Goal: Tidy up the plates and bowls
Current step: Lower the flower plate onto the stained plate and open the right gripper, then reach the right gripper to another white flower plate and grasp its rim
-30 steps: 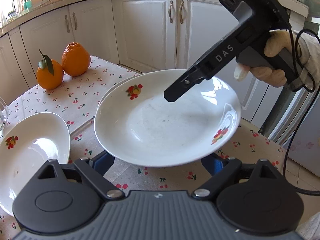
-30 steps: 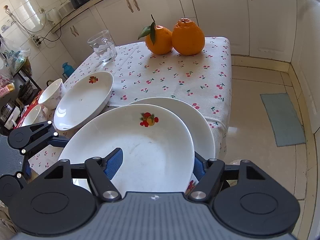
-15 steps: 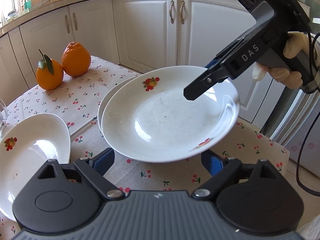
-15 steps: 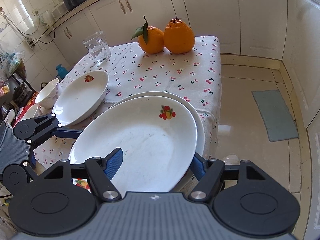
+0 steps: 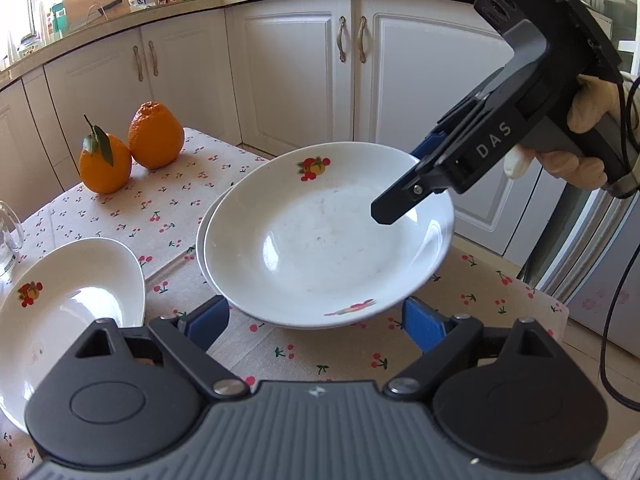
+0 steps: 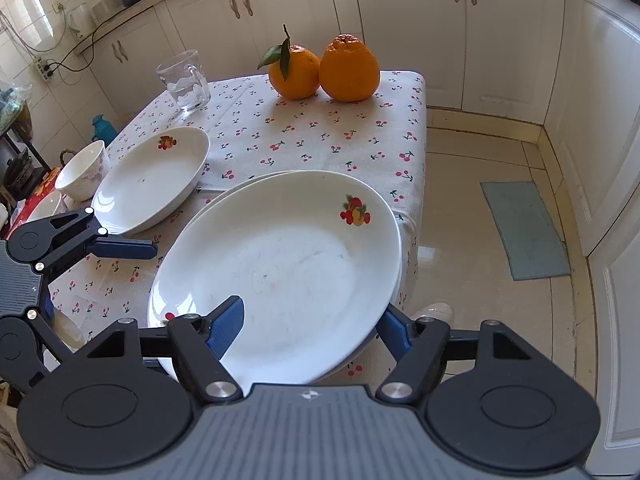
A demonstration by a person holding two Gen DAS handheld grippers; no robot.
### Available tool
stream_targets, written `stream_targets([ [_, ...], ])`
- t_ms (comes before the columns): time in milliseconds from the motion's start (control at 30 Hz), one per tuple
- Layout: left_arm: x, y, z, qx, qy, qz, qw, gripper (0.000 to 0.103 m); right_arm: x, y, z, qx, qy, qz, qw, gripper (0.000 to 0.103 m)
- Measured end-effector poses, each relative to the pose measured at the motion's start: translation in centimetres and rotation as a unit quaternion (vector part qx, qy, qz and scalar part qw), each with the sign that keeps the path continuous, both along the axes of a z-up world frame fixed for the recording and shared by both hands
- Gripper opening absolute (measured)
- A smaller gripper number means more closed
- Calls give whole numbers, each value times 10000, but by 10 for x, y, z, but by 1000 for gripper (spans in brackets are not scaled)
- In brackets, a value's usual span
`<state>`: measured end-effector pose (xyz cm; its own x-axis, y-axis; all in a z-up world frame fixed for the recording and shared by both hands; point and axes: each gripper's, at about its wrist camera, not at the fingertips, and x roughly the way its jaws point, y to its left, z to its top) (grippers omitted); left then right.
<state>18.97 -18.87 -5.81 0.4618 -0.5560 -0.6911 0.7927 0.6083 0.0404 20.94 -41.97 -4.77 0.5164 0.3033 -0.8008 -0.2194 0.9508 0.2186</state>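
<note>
The right gripper (image 6: 308,330) grips the near rim of a white fruit-print plate (image 6: 280,276): one blue finger pad (image 6: 226,326) lies on the plate's upper face, and the other finger (image 6: 394,328) sits below the rim at the plate's right edge. In the left wrist view the same gripper (image 5: 416,192) reaches in from the upper right, held by a gloved hand (image 5: 580,140), with the plate (image 5: 328,240) clamped at its far-right rim.

This plate sits over a second white plate (image 6: 240,190), of which only a thin crescent of rim shows at the left and far edges. Whether the two plates touch cannot be told. Both are at the table corner nearest the floor mat (image 6: 524,228).

The left gripper (image 5: 316,320) is spread wide and holds nothing. Its blue fingers (image 5: 206,322) stand on either side of the plate's near edge, low over the cherry-print tablecloth (image 5: 160,208). In the right wrist view it (image 6: 96,276) appears at the left, beside the stack.

A third fruit-print plate (image 6: 152,178) rests on the cloth to the left of the stack, apart from it. A small white bowl (image 6: 82,174) stands just beyond that plate's left edge. Two oranges (image 6: 324,70) sit touching at the far end of the table, with a glass mug (image 6: 184,80) near them.
</note>
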Motion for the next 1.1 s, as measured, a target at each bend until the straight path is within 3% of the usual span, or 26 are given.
stream_targets([
  [400, -13, 21, 12, -217, -80, 172, 9996, 93, -6, 13, -5, -428, 62, -89, 9990, 82],
  [633, -24, 39, 23, -310, -208, 349, 9987, 95, -26, 28, 12, -579, -378, -65, 9976, 100],
  [933, -37, 75, 34, -258, -398, 919, 9946, 96, -64, 76, 31, -565, -982, 166, 9934, 103],
  [1100, -41, 90, 24, 19, -652, 1710, 9831, 96, -76, 101, 35, -495, -1175, 338, 9913, 103],
])
